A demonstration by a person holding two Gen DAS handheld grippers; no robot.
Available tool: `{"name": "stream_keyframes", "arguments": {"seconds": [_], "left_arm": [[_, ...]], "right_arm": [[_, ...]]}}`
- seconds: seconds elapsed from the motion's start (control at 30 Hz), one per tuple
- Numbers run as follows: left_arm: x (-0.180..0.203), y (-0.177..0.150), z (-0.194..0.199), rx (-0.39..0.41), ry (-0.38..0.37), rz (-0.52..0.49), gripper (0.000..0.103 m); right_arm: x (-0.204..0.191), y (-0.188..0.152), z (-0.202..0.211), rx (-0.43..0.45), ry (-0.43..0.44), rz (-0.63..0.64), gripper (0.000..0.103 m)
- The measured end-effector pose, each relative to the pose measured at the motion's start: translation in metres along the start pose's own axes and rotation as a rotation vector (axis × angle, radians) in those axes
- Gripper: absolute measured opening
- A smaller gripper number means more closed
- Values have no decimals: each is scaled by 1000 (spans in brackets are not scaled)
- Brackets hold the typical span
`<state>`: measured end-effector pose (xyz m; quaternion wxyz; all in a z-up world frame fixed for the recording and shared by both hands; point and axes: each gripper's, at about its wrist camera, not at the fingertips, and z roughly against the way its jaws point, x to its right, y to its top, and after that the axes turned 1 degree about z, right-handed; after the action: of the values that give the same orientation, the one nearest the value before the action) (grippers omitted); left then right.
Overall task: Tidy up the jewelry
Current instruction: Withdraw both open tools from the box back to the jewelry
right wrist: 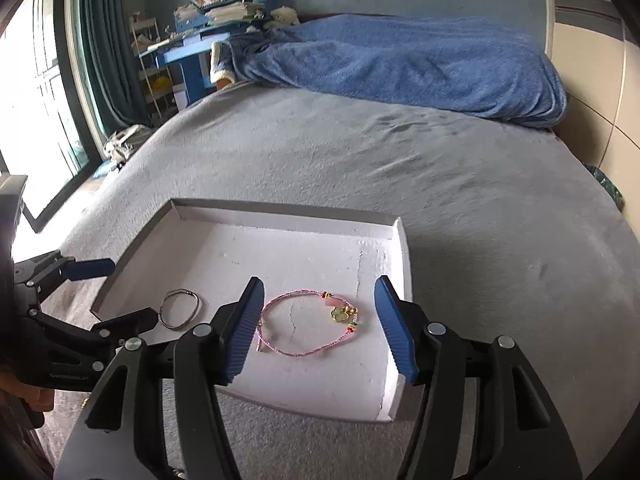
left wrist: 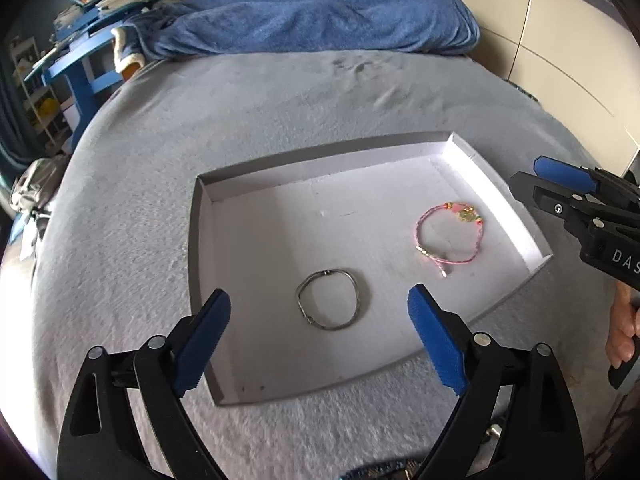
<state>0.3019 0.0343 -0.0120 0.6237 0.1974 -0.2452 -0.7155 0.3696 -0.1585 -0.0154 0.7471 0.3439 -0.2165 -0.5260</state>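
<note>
A shallow white tray lies on a grey bed. In it lie a silver bangle and a pink cord bracelet with gold charms. My left gripper is open and empty, held above the tray's near edge with the bangle between its blue pads. My right gripper is open and empty, with the pink bracelet between its pads. The right gripper also shows at the right edge of the left wrist view. The left gripper shows at the left of the right wrist view.
A blue blanket is heaped at the far end of the bed. A blue desk with books and a window with curtains stand to the left. A wardrobe stands to the right.
</note>
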Motion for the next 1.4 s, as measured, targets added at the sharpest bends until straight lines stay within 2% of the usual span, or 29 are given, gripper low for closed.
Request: {"name": "stream_keyframes", "arguments": {"seconds": [0.23,0.6,0.83,1.3,1.4], "left_arm": [[-1,-10,26,27,-7,16,91],[-6,-42,54,30,-25,59,92],[-2,-67,64,26,-26,50,92],[12,-122,68,-13,-14,-23,92],[18,-129,65,-29,-20,-52,92]], "right_arm": [[0,-9,28,41,-4,3,69],[2,-36,61,64,18,-35,74],[3,-57,78,63,29,-68,79],[7,-111,96,4,14,-83,79],[4,-125,96,-27,3,-63,66]]}}
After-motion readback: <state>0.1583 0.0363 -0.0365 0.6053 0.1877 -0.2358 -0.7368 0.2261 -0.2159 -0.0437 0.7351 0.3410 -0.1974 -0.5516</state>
